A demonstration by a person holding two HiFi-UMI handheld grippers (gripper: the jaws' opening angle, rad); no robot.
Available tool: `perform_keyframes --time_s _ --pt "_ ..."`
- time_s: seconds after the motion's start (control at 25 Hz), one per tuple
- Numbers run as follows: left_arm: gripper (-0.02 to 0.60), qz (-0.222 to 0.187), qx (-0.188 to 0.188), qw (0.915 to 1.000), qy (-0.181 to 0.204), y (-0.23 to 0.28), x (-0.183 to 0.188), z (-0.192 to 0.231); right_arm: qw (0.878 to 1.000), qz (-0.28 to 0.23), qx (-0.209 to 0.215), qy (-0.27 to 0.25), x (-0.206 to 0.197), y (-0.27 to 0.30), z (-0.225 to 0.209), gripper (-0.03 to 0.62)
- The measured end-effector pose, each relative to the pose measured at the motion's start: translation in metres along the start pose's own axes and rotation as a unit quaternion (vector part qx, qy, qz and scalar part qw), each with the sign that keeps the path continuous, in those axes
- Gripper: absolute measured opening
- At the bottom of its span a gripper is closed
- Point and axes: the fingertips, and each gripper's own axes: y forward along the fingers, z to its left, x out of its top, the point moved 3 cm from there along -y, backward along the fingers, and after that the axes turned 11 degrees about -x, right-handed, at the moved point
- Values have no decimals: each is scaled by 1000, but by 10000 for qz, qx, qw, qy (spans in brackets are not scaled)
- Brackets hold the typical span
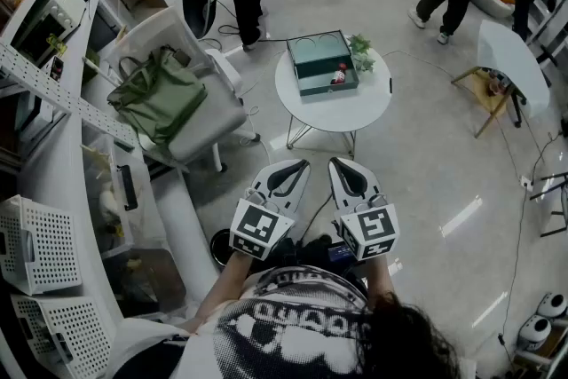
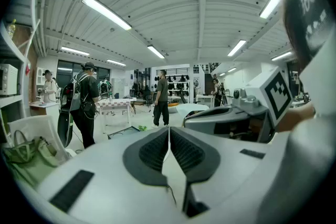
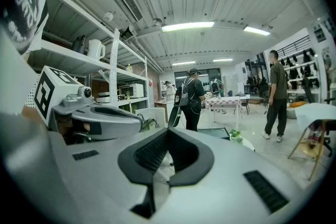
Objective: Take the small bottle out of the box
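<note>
The person holds 2 white plastic grippers with black pads, 1 in each hand, low in front of the body. The left gripper (image 1: 298, 164) and the right gripper (image 1: 338, 162) lie side by side and point forward, tips near each other. Each carries a black-and-white marker cube, the left cube (image 1: 260, 229) and the right cube (image 1: 371, 232), at its back end. The bare left forearm (image 1: 222, 280) reaches down to its gripper. Both grippers' jaws are pressed together with nothing between them, as the left gripper (image 2: 169, 128) and right gripper (image 3: 168, 131) views show.

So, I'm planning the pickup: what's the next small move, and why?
Probably step toward the round table: the box holding the small bottle sits well ahead of the left gripper and right gripper, both shut and empty.
</note>
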Motion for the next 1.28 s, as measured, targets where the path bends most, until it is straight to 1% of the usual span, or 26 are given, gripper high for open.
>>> perform_keyframes --time_s 0.2,0.48,0.68,0.88,1.16,1.28 --pt "18 19 90 10000 -25 11 0 -12 9995 3 245 181 -14 -12 -15 0" --pt "17 85 388 9992 -104 15 -6 -26 9986 -2 443 285 -24 -26 -30 0" --pt "17 250 414 9987 -147 19 -13 -40 9977 56 583 348 -34 -33 -37 0" --pt "17 336 422 9985 -131 29 -13 -39 9976 48 547 433 -38 -36 -51 0" --pt "17 404 196 9990 -65 63 -11 -36 9981 29 120 597 -41 -29 -99 0" --pt "17 413 132 9990 -119 77 -10 -27 9974 78 42 717 -41 -20 -112 0"
